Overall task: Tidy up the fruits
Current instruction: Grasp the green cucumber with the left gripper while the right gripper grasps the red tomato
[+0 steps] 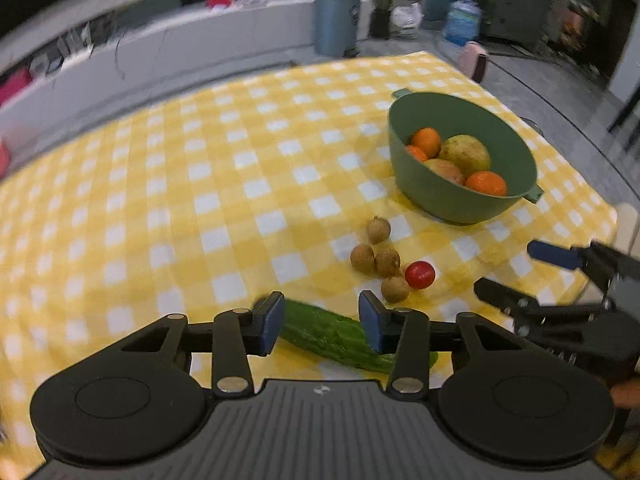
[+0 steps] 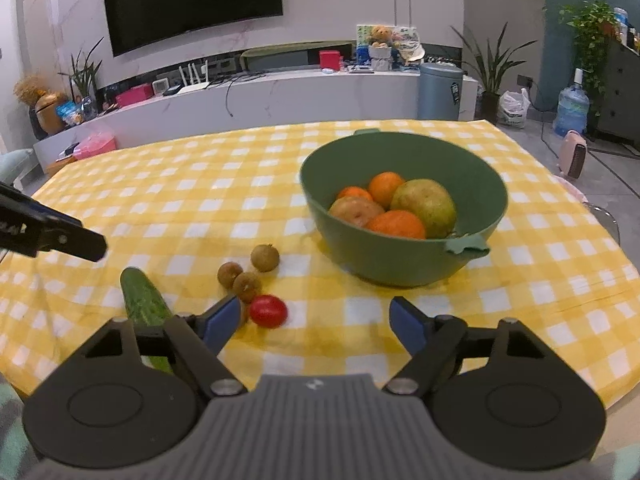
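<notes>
The left gripper [image 1: 321,326] straddles a cucumber [image 1: 336,336] lying on the table [image 1: 200,184], jaws apart; its pads seem not quite to touch it. The right gripper [image 2: 314,326] hangs open just beside a cherry tomato [image 2: 268,311]. Small brown fruits [image 2: 247,274] cluster nearby, before a green bowl [image 2: 472,172] of oranges and pears.

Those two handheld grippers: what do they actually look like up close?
Both look alike. The left gripper and right gripper have matte black linkage arms with silver pivot pins, two round black discs, a ribbed grey body with a small logo, and blue pads on the jaws.
</notes>
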